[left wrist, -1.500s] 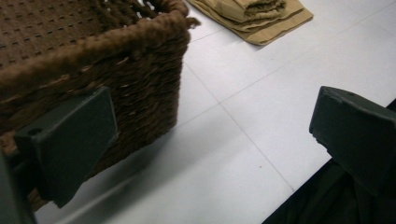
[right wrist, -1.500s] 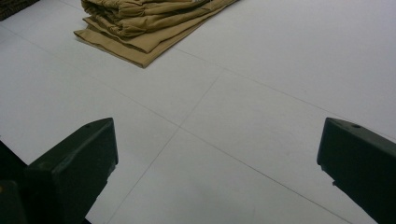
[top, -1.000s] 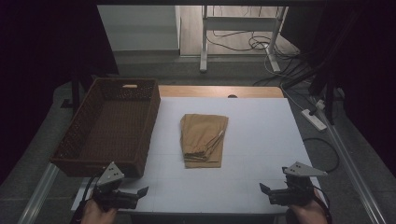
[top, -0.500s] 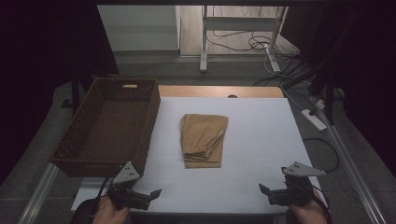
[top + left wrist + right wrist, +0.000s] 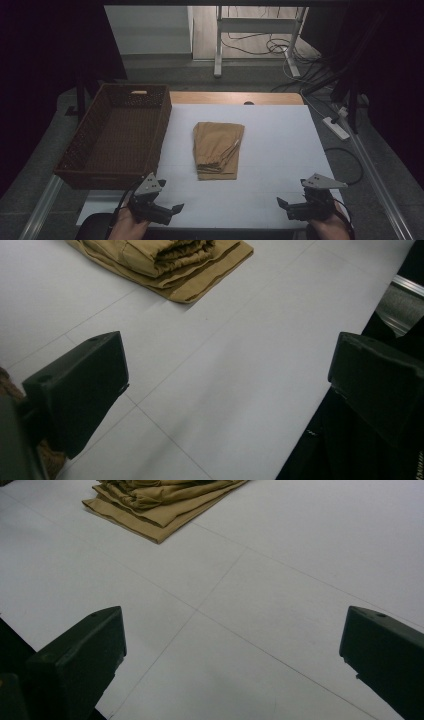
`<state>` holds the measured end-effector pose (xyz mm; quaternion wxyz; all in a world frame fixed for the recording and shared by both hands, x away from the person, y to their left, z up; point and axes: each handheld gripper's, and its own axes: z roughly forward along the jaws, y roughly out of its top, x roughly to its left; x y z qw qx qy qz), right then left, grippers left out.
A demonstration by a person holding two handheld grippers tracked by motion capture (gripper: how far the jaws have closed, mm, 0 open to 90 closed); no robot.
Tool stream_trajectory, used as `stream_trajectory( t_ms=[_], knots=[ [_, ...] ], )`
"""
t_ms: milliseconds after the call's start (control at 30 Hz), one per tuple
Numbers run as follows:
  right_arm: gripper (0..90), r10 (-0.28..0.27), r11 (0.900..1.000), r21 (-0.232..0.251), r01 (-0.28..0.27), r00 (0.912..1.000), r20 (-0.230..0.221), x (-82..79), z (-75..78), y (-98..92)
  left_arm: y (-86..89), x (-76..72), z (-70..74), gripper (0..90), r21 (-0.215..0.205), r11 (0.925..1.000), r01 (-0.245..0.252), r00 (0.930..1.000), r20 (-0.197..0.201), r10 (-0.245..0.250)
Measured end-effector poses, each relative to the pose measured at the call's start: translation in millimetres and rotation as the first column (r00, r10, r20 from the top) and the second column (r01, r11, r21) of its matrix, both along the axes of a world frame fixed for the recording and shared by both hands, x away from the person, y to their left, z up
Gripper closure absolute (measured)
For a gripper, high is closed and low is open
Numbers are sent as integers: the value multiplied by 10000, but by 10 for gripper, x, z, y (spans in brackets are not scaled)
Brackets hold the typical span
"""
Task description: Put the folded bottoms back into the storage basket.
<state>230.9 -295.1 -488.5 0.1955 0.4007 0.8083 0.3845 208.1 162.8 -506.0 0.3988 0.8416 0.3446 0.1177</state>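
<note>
White table [image 5: 280, 150], folded tan trousers [image 5: 217, 149] mid-table, well beyond left tongs [image 5: 167, 210] and right tongs [image 5: 286, 207], both apart

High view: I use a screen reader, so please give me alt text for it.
A folded tan garment lies mid-table on a white sheet, with an empty brown wicker basket to its left. At the near edge, the left gripper and right gripper are both open, holding nothing.

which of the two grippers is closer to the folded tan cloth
The left gripper. It sits near the woven brown basket, just below and left of the folded tan cloth, while the right gripper waits farther off toward the table's right corner.
</note>
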Motion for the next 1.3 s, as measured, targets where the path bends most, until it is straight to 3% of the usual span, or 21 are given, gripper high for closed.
stream_trajectory(
  t_ms=[500,900,1067,1300],
  knots=[
    [0,60,10000,8,-60,10000,-14,1,1,-1,-208,210,-30,23,66,9993,381,9991,-190,-380],
    [0,95,9999,77,-95,10000,-19,-1,1,-4,-398,480,-14,24,305,9972,681,9976,-161,-676],
    [0,132,9999,64,-132,9999,-17,0,0,-3,-434,610,-20,25,132,9977,658,9976,-245,-655],
    [0,163,9999,37,-163,9999,-48,2,1,-3,-472,770,-14,25,248,9978,609,9980,-178,-605]
  ],
)
